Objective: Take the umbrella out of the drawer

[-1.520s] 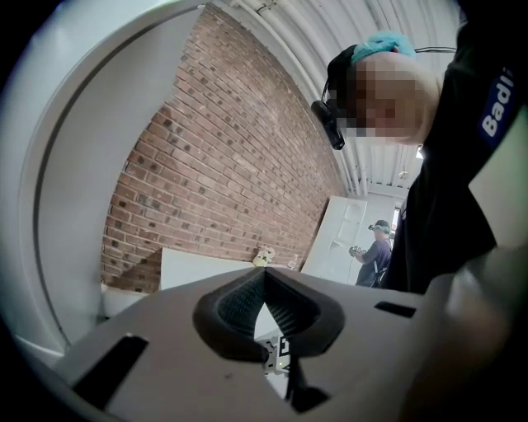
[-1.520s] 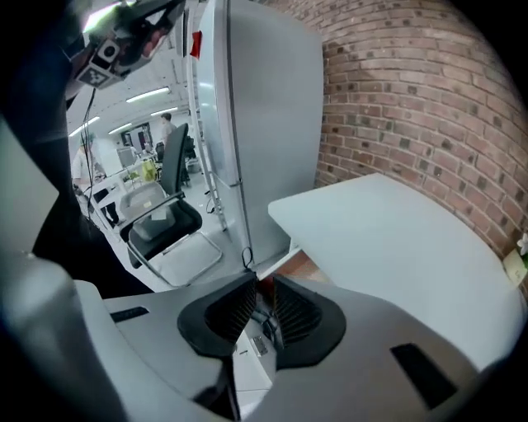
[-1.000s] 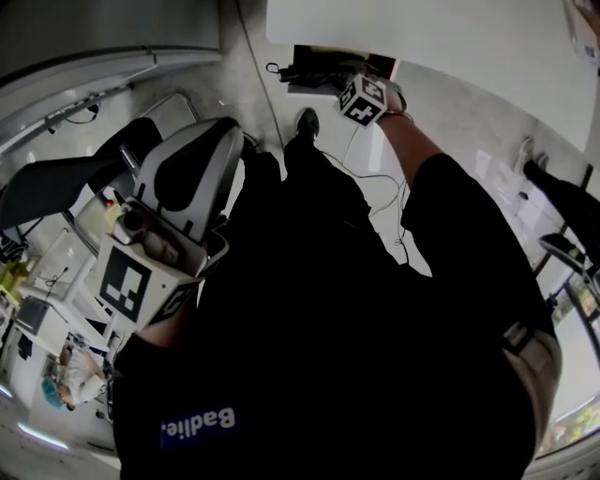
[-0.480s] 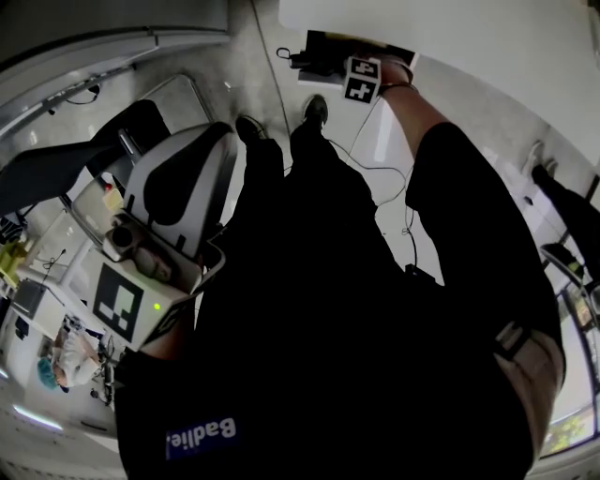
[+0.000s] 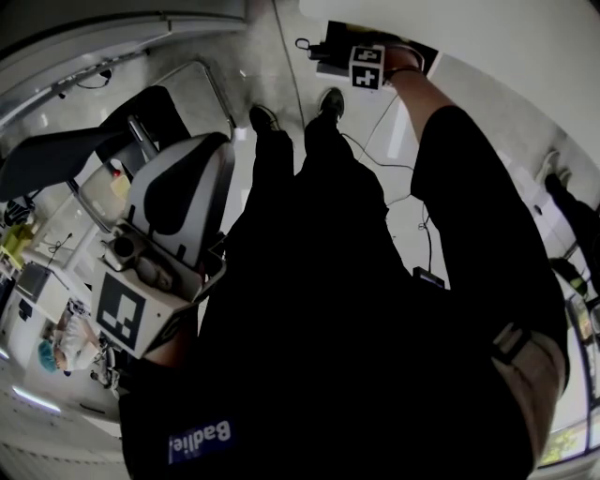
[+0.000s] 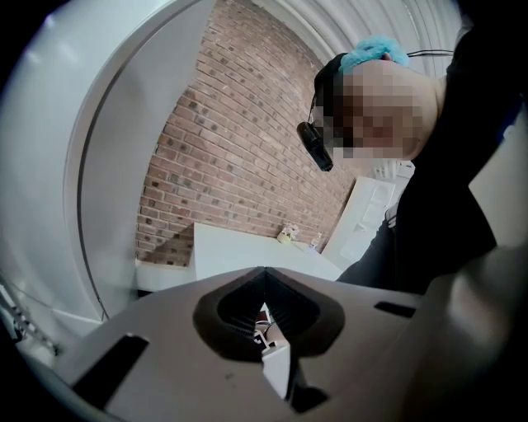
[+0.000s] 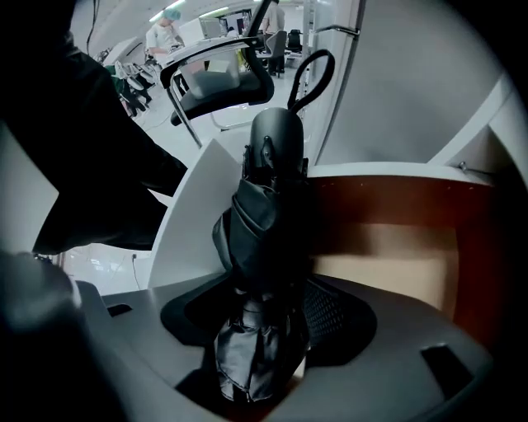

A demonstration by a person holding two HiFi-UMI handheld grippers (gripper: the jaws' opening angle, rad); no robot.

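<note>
In the right gripper view a folded black umbrella (image 7: 264, 222) with a rounded handle and a loop strap lies in the brown-lined drawer (image 7: 396, 247). My right gripper (image 7: 268, 288) points straight down over it. Its jaws are opening, with the umbrella's fabric end between them and a gap showing beside the right pad. In the head view the right gripper (image 5: 367, 66) reaches far down to the dark open drawer (image 5: 424, 58) under the white desk. My left gripper (image 5: 202, 150) is held near my left side, jaws shut and empty, as the left gripper (image 6: 264, 272) view confirms.
A black office chair (image 5: 84, 169) stands to my left, and the chair (image 7: 223, 82) also shows beyond the umbrella. Cables (image 5: 375, 150) trail over the floor by my shoes (image 5: 264, 118). The white desk top (image 5: 487, 28) overhangs the drawer. Other people work at tables in the background.
My right gripper has sunk toward the drawer, shifting up and right in the head view, and its cube has rolled. The left gripper has dropped a little.
</note>
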